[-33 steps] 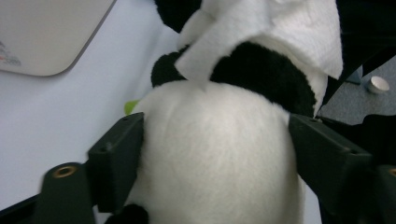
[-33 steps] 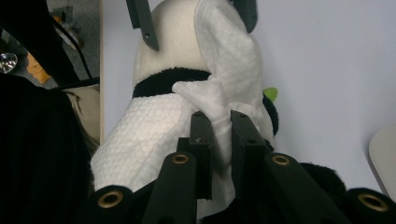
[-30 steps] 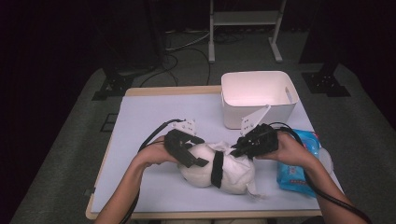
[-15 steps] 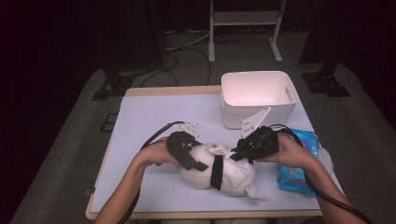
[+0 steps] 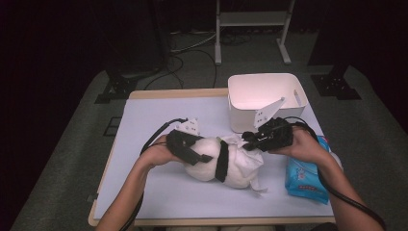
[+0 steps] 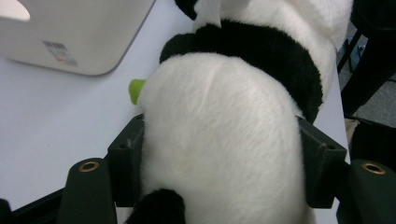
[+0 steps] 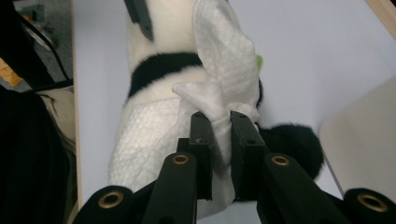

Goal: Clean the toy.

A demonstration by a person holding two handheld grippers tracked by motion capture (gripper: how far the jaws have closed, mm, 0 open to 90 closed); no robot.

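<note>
On the pale tabletop (image 5: 144, 125), near its middle, a plush panda (image 5: 226, 163) lies on its side, white body with a black band across it. Left gripper (image 6: 219, 154) sits at the panda's left end; its jaws have just been closing and now press into the white plush on both sides, fur bulging between the pads, as the left gripper view shows. Right gripper (image 7: 220, 135) is clamped on a bunched white wet wipe (image 7: 224, 79), which drapes over the panda's upper side. A small green tab (image 6: 136, 89) peeks out beside the plush. White plastic bin (image 5: 264, 98) stands just behind the right gripper in the high view. Blue pack of wipes (image 5: 306, 175) lies by the right forearm, near the table's right edge.
</note>
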